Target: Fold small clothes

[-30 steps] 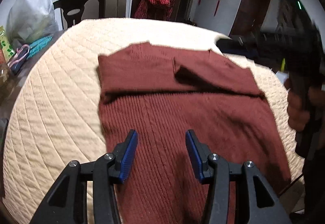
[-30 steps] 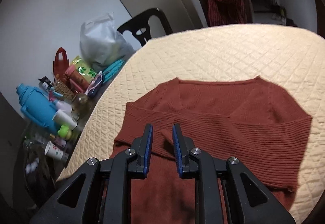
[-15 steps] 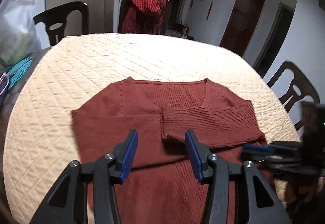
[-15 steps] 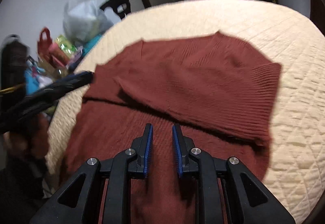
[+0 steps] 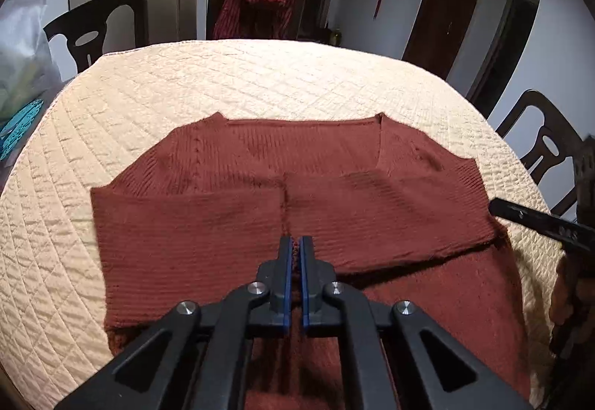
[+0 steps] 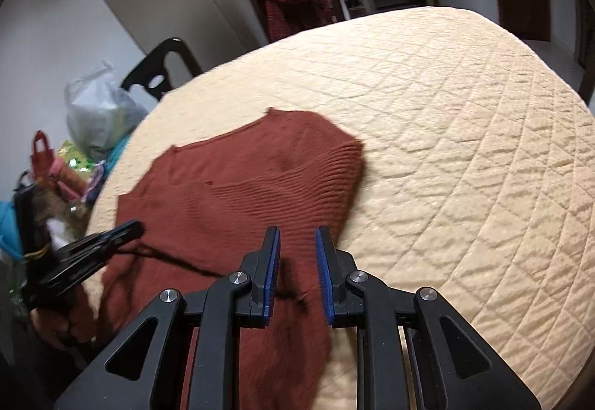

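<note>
A small rust-red knit sweater [image 5: 230, 224] lies flat on the cream quilted table [image 5: 260, 75], both sleeves folded across its chest so the cuffs meet in the middle. My left gripper [image 5: 296, 242] is shut, pinching the sleeve cuff edges where they meet. My right gripper [image 6: 297, 235] is open, hovering just above the sweater's [image 6: 238, 194] right side near the folded sleeve edge. The left gripper also shows at the left of the right wrist view [image 6: 122, 231], and the right gripper's tip shows at the right edge of the left wrist view [image 5: 498, 205].
Dark chairs [image 5: 96, 27] stand around the table, one draped with a red checked cloth [image 5: 256, 1]. A grey plastic bag [image 6: 100, 109] and cluttered bottles and bags [image 6: 48, 164] sit off the table's left edge. Bare quilt [image 6: 465, 149] spreads to the right.
My left gripper closed onto the sleeve cuffs at the sweater's middle. My right gripper opened and shifted to the sweater's right side.
</note>
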### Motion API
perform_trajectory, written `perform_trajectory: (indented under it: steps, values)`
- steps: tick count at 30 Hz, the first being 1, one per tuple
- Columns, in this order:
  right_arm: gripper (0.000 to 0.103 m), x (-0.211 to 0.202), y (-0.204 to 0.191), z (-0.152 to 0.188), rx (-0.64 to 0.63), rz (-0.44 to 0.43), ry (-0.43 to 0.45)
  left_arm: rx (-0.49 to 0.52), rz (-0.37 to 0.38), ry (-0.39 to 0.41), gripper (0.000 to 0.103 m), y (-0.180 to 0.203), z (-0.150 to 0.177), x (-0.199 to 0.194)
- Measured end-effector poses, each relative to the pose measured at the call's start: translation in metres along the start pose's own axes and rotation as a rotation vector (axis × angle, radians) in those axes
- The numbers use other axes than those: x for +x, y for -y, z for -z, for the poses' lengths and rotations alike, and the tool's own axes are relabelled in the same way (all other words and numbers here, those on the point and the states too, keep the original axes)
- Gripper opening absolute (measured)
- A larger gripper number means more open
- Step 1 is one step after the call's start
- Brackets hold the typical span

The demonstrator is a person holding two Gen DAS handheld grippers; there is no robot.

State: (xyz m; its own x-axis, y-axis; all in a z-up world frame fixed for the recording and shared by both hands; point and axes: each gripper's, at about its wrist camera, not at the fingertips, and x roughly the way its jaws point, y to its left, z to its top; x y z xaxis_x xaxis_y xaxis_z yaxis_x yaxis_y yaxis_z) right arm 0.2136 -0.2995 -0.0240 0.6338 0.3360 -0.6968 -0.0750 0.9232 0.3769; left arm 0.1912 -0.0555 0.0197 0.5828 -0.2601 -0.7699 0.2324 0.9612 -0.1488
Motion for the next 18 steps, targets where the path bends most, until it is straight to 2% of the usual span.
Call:
perform_trajectory:
  steps: [3, 6, 11, 15, 18]
  values:
    - [0.02, 0.011, 0.013, -0.001, 0.015, 0.051, -0.048, 0.005, 0.0, -0.018, 0.005, -0.005, 0.007, 0.001]
    - [0.02, 0.003, 0.015, -0.004, 0.009, 0.075, -0.018, -0.002, 0.016, -0.016, 0.005, -0.007, 0.007, -0.009]
    - [0.02, -0.005, 0.01, -0.017, -0.008, 0.075, 0.035, 0.017, 0.012, 0.07, 0.005, 0.001, -0.015, -0.024]
    - [0.016, 0.016, 0.0, -0.031, -0.053, 0.071, 0.013, 0.031, 0.014, 0.054, 0.005, 0.011, -0.034, 0.002]
    - [0.008, 0.039, 0.01, -0.037, -0.039, 0.1, -0.028, 0.04, 0.01, -0.019, 0.005, 0.013, -0.034, 0.032]
